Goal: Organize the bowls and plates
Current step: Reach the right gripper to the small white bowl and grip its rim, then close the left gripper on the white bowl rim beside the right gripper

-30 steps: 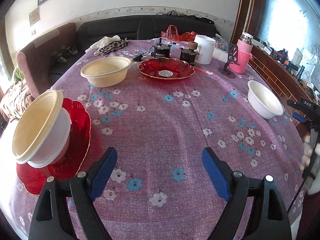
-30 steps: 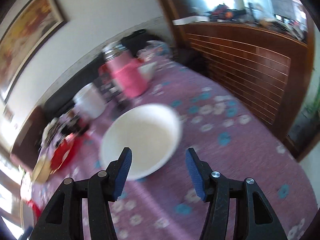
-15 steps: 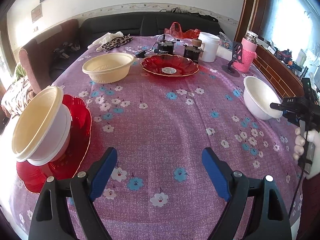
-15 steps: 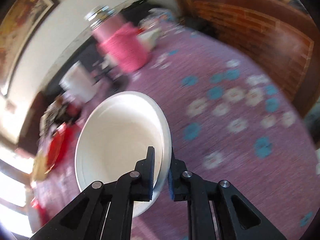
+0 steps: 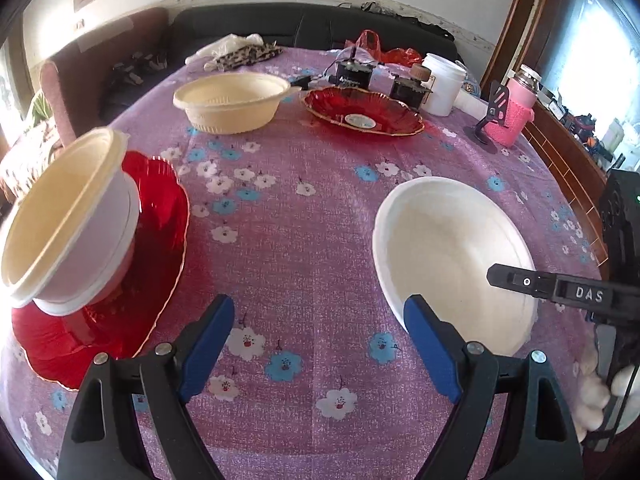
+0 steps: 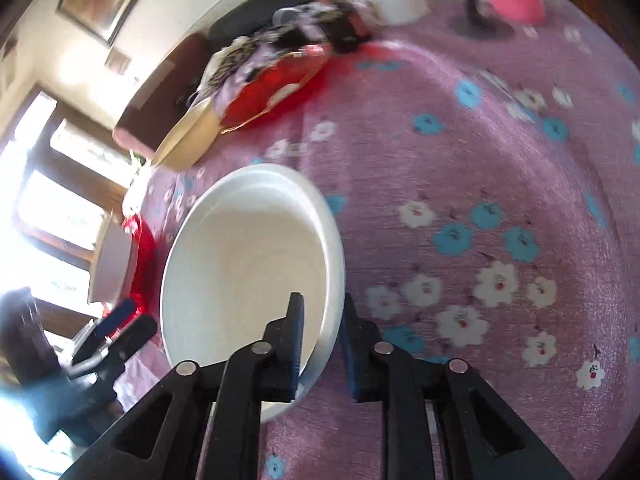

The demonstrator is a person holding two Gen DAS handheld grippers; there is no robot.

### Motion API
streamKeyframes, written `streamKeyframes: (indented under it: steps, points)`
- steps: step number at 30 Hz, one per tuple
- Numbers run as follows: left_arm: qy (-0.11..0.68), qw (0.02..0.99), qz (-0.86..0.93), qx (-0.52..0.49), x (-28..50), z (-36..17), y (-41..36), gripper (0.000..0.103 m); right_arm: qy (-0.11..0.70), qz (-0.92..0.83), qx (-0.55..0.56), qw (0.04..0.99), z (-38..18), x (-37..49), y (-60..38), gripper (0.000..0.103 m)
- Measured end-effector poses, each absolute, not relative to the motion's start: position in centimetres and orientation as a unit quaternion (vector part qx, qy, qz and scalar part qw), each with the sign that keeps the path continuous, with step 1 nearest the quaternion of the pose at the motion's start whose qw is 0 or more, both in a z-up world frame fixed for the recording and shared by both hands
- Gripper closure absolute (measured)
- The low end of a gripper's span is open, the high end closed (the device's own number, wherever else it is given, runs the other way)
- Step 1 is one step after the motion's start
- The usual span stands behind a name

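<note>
The white bowl (image 5: 448, 248) has moved nearer the red plate (image 5: 160, 240), mouth tilted toward it. The right gripper (image 6: 320, 332) straddles its rim, opening; the left gripper (image 5: 316, 344) gapes empty.

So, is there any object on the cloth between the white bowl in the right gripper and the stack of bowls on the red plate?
Nothing visible. Only bare tablecloth lies between the white bowl and the stacked bowls on the red plate. The open left gripper hovers nearby.
</note>
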State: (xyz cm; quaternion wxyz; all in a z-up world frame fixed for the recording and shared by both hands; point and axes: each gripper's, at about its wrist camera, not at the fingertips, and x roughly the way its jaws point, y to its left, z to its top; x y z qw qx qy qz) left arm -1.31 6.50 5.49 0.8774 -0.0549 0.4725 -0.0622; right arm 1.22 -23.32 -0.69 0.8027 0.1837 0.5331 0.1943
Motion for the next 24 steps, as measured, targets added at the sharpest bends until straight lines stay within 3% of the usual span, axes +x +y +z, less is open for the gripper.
streamKeyframes:
  steps: [24]
  points:
    - [0.456, 0.878, -0.033, -0.144, 1.7, 5.1, 8.9, 0.017, 0.496, 0.132, 0.148, 0.845, 0.0, 1.2, -22.8, 0.077]
